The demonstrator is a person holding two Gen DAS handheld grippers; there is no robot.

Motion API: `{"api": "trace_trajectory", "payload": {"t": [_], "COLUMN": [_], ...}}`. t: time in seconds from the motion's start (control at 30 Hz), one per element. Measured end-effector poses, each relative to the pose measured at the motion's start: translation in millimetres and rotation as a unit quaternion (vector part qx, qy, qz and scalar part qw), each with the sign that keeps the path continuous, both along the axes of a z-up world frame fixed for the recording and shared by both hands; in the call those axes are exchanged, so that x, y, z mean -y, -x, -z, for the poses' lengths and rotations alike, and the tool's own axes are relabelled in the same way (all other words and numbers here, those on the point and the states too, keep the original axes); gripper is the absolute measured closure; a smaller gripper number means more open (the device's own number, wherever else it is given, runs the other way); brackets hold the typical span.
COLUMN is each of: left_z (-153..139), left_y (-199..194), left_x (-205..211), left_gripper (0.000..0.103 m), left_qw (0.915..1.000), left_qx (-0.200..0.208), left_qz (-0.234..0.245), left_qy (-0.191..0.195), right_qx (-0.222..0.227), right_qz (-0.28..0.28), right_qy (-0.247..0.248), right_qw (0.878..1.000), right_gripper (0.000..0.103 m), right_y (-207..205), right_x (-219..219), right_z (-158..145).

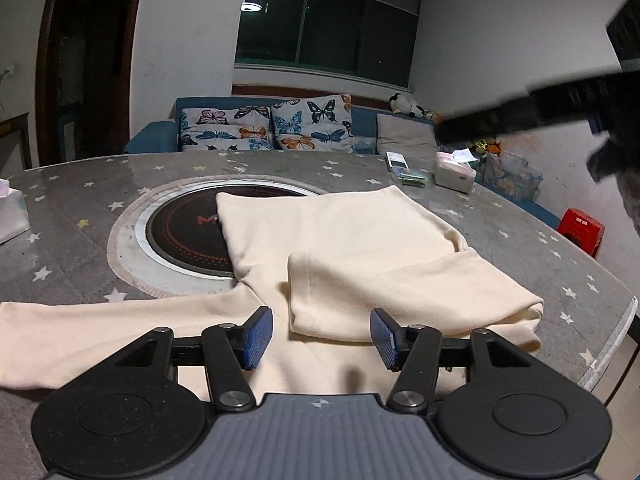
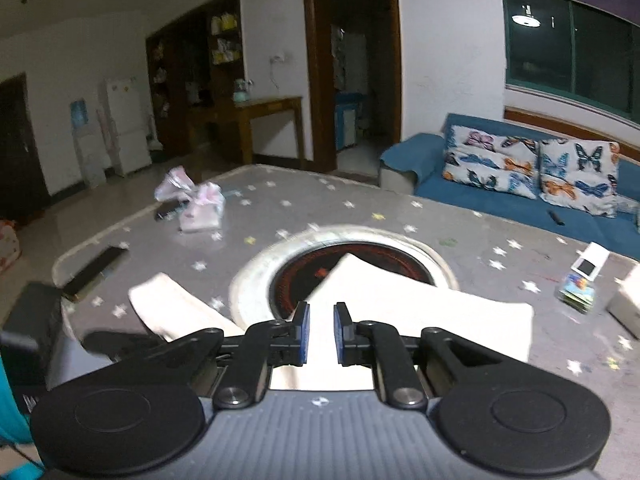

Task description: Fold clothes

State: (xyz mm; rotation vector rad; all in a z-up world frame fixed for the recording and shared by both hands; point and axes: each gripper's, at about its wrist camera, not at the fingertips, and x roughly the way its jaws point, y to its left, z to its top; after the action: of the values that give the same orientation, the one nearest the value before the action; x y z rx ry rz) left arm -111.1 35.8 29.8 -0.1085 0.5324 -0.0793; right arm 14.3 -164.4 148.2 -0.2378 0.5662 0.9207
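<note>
One cream garment point(image 1: 340, 240) lies flat on the grey star-print bench point(image 1: 80, 208). It's plain, soft-looking, no print visible. Far corner overlaps the round black cooktop point(image 1: 184, 236) set in the bench middle. One sleeve point(image 1: 100, 332) runs out left along the near side; the other side is folded over the body into a thick flap point(image 1: 400, 292), rounded fold edge toward the right.

Writing: red mark on the cooktop, half covered by fabric, can't be read.

Edges: garment's right fold sits close to the bench's near-right rim; bare bench to the far left and far right. Clutter at the far right: white box point(image 1: 454, 172), small device point(image 1: 397, 161). Tissue pack point(image 2: 200, 216) on the far left.

Left tongs point(image 1: 322, 338) spread wide, empty, just over the near hem. Right tongs point(image 2: 322, 334) raised above the garment, narrow gap between pads, nothing between them.
</note>
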Motion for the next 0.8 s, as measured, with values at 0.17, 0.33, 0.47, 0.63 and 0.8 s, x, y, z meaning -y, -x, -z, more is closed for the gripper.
{"api": "trace_trajectory", "payload": {"t": [0.17,0.33,0.47,0.63,0.8], "left_z": [-2.5,3.7,10.8,15.6,7.9], "left_y": [-3.8,-22.4,-32.7,-33.9,-28.6], "left_x": [1.5,2.6,5.9,9.7,5.5], "left_gripper": [0.047,0.05,0.059,0.081,0.097], "left_qw": [1.0,0.9998,0.9993,0.9988,0.9989], "left_qx": [0.003,-0.013,-0.03,-0.034,-0.027], "left_qz": [-0.002,-0.013,-0.016,-0.022,-0.032], "left_qy": [-0.005,-0.009,-0.013,-0.026,-0.019], "right_qx": [-0.013,-0.04,-0.054,-0.06,-0.037], "right_qz": [0.034,0.058,0.082,0.099,0.079], "right_qy": [0.054,0.108,0.118,0.11,0.115], "right_qw": [0.998,0.992,0.988,0.987,0.99], "right_gripper": [0.091,0.09,0.088,0.087,0.081], "right_y": [-12.4,-18.7,-24.7,-31.5,-38.8], "right_x": [30.6,56.5,71.5,85.5,75.6], "right_z": [22.2,61.2,79.1,85.3,81.0]}}
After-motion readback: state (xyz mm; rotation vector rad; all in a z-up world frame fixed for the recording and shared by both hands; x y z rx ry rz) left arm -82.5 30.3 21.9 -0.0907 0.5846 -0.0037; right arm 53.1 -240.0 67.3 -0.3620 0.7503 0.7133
